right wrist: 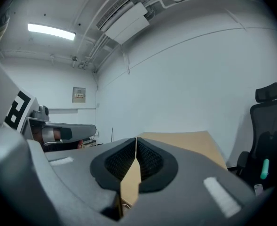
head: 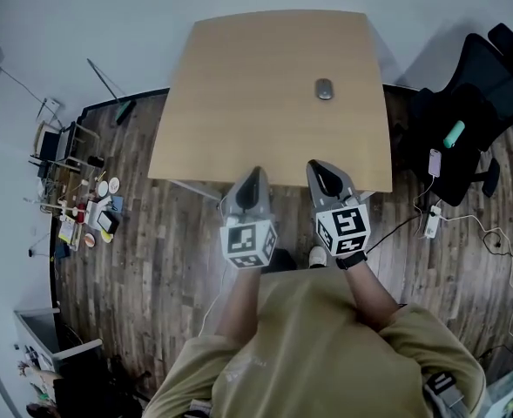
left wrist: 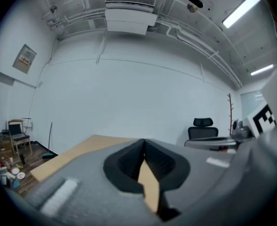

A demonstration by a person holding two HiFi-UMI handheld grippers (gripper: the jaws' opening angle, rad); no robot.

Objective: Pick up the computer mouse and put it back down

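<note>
Entry: 1 computer mouse lies on the far right part of 1 wooden table, well apart from the 2 grippers at the table's near edge, and 1 black office chair stands to the table's right. The left gripper and the right gripper each have their jaws pressed together with nothing between them. Risk, as judged: a gripper arriving unopened would likely shove the low, rounded mouse across the smooth top instead of straddling it, and a pinch set too high on its curved shell could let it squirt free.
</note>
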